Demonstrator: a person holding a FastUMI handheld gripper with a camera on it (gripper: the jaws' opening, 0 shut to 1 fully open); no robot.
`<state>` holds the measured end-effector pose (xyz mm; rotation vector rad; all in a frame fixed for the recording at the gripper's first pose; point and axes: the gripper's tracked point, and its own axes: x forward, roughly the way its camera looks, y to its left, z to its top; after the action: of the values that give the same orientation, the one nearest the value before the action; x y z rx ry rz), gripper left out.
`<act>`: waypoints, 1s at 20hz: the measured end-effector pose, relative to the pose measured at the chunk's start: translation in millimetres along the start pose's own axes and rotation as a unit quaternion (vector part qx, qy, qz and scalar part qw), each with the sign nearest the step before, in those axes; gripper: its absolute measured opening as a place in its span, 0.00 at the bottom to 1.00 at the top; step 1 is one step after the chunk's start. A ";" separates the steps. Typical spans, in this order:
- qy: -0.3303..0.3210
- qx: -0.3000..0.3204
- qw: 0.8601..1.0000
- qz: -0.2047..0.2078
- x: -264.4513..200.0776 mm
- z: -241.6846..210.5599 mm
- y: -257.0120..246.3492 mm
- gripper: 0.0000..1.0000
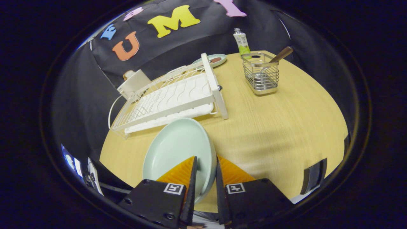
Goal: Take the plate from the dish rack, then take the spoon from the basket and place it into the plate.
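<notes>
My gripper (206,163) is shut on the rim of a pale green plate (176,149), one orange finger over the plate's inside and the other outside its edge. The plate is tilted and held above the wooden table (270,127), just in front of the white dish rack (173,95), which stands empty beyond the fingers. Farther back to the right stands a wire basket (260,74) with a wooden-handled spoon (279,55) leaning out of it.
A small green dish (213,59) sits behind the rack's far end. A pale tube-shaped bottle (241,41) stands behind the basket at the table's far edge. A white box (133,82) is beside the rack at the back left.
</notes>
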<state>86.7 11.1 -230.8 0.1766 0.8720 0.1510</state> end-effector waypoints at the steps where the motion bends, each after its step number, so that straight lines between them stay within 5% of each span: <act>1: -0.004 -0.009 1.000 -0.006 1.5 -0.1 -1.2 0.38; 8: -0.053 -0.050 0.995 -0.063 0.6 16.2 -31.3 0.40; 13: -0.157 -0.045 0.983 -0.081 -23.9 66.5 -57.8 0.86; 16: -0.228 -0.035 0.970 -0.082 -37.2 103.9 -77.8 0.98; 20: -0.291 -0.022 0.952 -0.098 -45.9 148.7 -116.1 1.00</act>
<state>179.1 -125.1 -127.7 0.0822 0.2937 -0.0694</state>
